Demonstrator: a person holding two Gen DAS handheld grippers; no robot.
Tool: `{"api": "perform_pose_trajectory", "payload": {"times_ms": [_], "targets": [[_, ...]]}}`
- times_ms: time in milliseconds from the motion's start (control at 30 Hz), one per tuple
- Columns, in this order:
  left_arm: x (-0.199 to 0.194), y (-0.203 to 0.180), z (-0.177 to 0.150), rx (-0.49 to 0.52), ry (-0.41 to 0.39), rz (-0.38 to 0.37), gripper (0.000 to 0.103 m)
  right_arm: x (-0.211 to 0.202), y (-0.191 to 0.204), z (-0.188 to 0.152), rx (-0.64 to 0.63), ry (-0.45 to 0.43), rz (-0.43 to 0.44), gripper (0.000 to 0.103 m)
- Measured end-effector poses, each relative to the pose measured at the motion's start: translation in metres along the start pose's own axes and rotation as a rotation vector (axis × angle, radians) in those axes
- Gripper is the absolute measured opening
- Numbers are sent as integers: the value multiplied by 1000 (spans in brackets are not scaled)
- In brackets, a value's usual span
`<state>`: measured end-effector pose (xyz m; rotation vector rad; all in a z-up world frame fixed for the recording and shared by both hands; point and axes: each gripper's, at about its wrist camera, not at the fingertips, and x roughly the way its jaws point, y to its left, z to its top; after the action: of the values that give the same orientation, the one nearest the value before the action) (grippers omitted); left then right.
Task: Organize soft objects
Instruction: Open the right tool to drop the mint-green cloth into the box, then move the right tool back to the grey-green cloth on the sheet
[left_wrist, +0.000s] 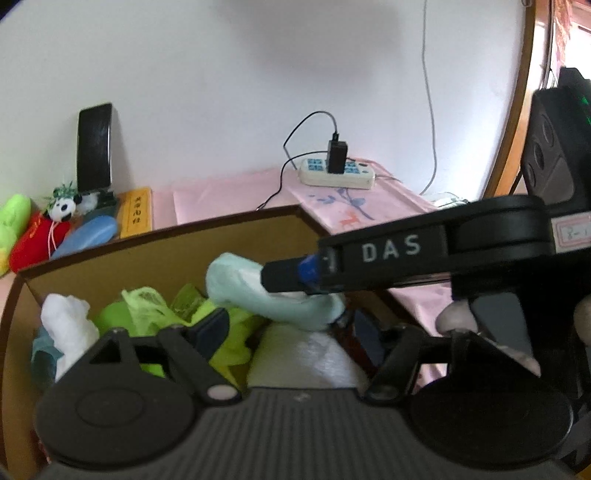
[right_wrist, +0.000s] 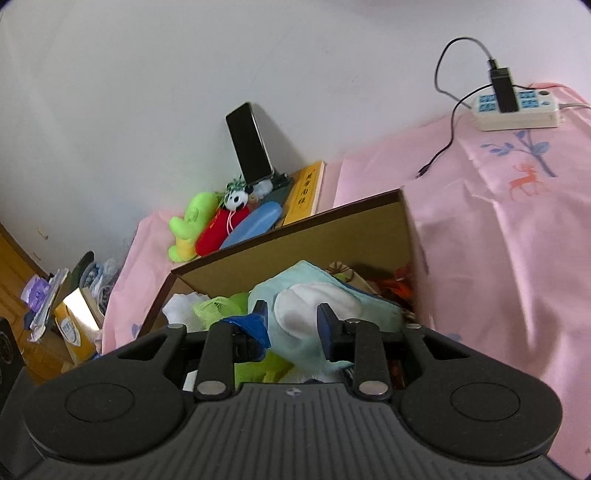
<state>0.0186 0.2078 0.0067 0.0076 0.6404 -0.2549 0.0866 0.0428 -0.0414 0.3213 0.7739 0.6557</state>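
Note:
A pale teal plush (left_wrist: 295, 310) (right_wrist: 306, 284) with a white patch lies on top of the pile in an open cardboard box (left_wrist: 166, 251) (right_wrist: 314, 236). My left gripper (left_wrist: 280, 319) is open, its fingers wide on either side of the plush's lower end. My right gripper (right_wrist: 291, 321) reaches in from the right in the left wrist view, its tip (left_wrist: 284, 277) against the plush. It is open too, and the white patch sits between its fingers without being squeezed. Below are a white plush (left_wrist: 66, 321), lime green soft things (left_wrist: 147, 310) and white fabric (left_wrist: 306, 354).
Behind the box, on the pink cloth (right_wrist: 498, 258), lie a green plush (right_wrist: 192, 221), a red one (right_wrist: 218, 229) with a panda, a blue case (right_wrist: 255, 221), a yellow book (right_wrist: 304, 192) and a phone on a stand (right_wrist: 251, 144). A power strip (left_wrist: 336, 171) (right_wrist: 517, 107) sits far right. Clutter (right_wrist: 55, 295) fills the left.

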Motion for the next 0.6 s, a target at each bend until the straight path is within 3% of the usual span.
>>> {"api": "perform_pose_trajectory", "payload": {"times_ms": [333, 600], "targets": [[-26, -48, -3, 72, -33, -46, 69, -56, -11, -19, 14, -78, -71, 12], [-21, -97, -12, 139, 14, -120, 70, -100, -38, -33, 83, -126, -163, 13]]}}
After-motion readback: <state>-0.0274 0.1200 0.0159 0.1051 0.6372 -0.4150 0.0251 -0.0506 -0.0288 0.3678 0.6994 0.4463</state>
